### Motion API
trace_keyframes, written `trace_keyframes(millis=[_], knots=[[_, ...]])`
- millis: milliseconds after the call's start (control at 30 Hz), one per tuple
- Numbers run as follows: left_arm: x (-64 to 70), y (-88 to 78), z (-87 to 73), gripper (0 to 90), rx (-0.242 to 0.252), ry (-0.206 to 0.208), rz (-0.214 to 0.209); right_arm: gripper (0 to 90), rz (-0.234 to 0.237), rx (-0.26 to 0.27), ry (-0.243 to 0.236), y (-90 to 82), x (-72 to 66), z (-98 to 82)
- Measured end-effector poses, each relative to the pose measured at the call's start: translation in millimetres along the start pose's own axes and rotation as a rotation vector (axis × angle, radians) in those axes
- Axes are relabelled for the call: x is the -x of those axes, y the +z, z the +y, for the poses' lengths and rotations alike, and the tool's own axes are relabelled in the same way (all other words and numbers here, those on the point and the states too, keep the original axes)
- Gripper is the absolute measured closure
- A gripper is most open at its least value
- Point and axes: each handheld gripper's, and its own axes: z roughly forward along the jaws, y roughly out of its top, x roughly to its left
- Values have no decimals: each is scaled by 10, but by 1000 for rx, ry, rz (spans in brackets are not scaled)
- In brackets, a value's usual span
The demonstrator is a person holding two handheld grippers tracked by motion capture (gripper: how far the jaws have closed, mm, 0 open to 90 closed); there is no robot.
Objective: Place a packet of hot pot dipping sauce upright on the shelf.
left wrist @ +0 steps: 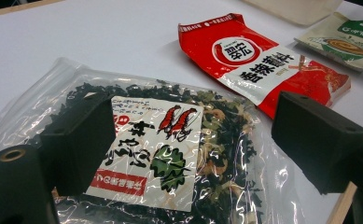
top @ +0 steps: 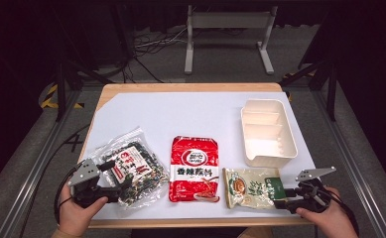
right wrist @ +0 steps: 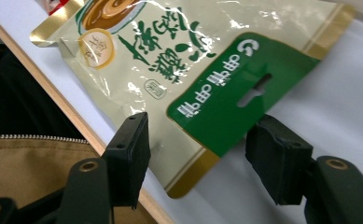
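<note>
On the red packet lying mid-desk, a round white emblem with a red chilli is printed, and below it a white band bearing the characters 香辣蒜料 as far as they can be read. The clear bag of dark dried greens at the left carries a white label with two red shrimps, a green leaf and black brush characters that cannot be made out with certainty. The pale green pouch at the right is marked with a bowl picture, green calligraphy and a dark green header card with a hang slot and white characters, seen upside down in the right gripper view.

The right tool is seen with its jaws standing wide apart; nothing is clamped. The header corner of the pale green pouch lies just ahead of and between the jaws, at the near edge of the desk, without visible contact with either pad.

The left tool is likewise spread wide and grips nothing; it is poised low over the clear bag, whose label is framed between the jaws.

A cream divided tray is set beyond the pouch, well apart from both tools. The red packet lies between the two bags, touching neither tool.
</note>
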Motion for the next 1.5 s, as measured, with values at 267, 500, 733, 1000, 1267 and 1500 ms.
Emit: trace_keyframes(millis=[267,500,733,1000,1267,1500], knots=[[-4,-4,-5,144,-1,0,5,418,20,18,-22,38,-52,44],[-4,-4,-6,144,0,-1,6,486,45,50,-32,60,-89,84],[-2,-1,-6,144,-1,-2,7,551,62,20,-47,186,-137,110],[0,0,-10,144,-2,-8,4,759,34,13,-38,218,-144,133],[-16,-2,-17,144,2,-14,8,814,42,18,-28,196,-148,148],[-20,-2,-26,144,4,-22,9,876,56,34,-7,169,-135,152]])
